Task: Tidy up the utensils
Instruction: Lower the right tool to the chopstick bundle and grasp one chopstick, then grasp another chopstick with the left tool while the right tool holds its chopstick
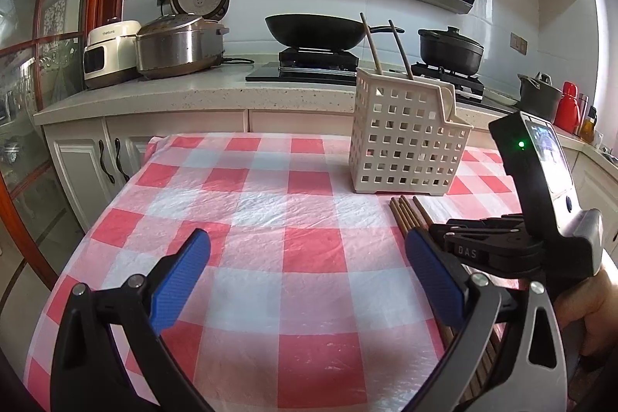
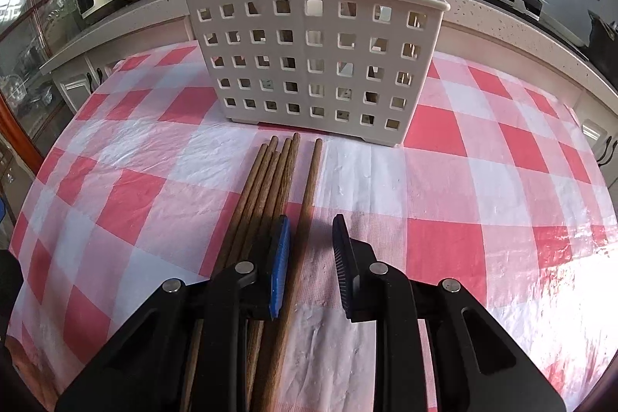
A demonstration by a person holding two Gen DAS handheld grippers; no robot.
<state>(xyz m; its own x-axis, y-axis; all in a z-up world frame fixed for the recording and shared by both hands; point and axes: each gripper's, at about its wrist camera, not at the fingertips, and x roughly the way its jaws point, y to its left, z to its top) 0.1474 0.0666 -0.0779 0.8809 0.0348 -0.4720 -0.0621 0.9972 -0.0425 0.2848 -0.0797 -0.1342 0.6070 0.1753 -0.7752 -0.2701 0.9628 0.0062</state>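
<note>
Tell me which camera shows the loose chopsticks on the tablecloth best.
The right wrist view: the chopsticks lie fanned out along most of their length, one apart between the open right gripper fingers. The left wrist view shows only their tips near the basket, the rest hidden behind the right gripper.

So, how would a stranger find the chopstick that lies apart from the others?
Start at the white holder on the checked cloth. Before it lie brown chopsticks. Yours is the single chopstick on their right, between the right tool's open fingers.

Low wrist views toward shared caddy (image 1: 405, 138)
</note>
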